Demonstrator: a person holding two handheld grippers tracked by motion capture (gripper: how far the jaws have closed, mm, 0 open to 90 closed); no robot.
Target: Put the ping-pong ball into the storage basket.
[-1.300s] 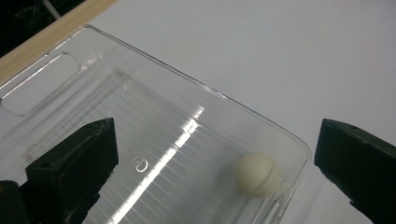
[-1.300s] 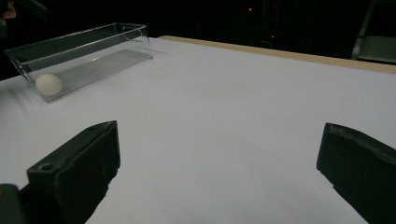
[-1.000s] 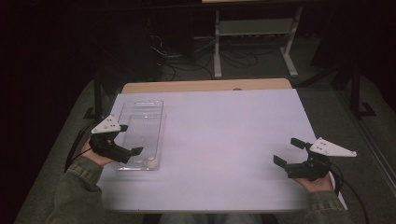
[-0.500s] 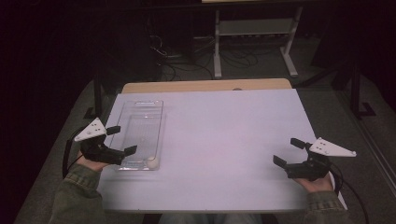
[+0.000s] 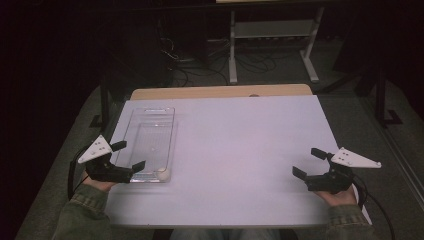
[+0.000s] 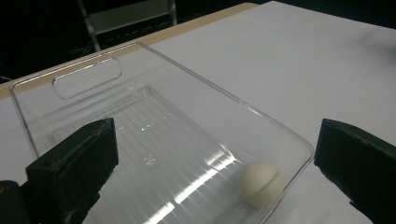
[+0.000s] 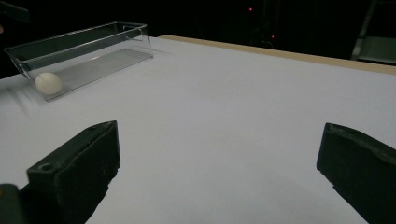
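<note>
We see the left gripper (image 5: 127,156) at the near left corner of the desk (image 5: 240,150), its jaws spread wide and holding nothing. In the high view the near jaw lies over the near end of a clear plastic tray (image 5: 148,142), while the far jaw sits beyond the tray's left wall. The tray runs lengthwise away from this gripper toward the far edge of the desk, with an oval handle cutout (image 6: 87,78) in its far end wall.

Inside the tray, a small white ball (image 5: 163,174) rests on the ridged floor in the near corner, just ahead of the left gripper and toward its right jaw. In the left gripper view we find the ball (image 6: 261,183) between the two jaws, closer to the right one, and we cannot tell whether it touches the tray wall.

The right gripper (image 5: 310,162) is at the near right of the desk, well apart from the tray. Its jaws are also wide apart and empty, with bare white desk between them. From the right gripper view, the tray (image 7: 84,56) and ball (image 7: 48,82) lie far ahead and off to that gripper's left.

A person's hand (image 5: 100,184) in a green sleeve (image 5: 80,215) grips the left gripper from behind.
</note>
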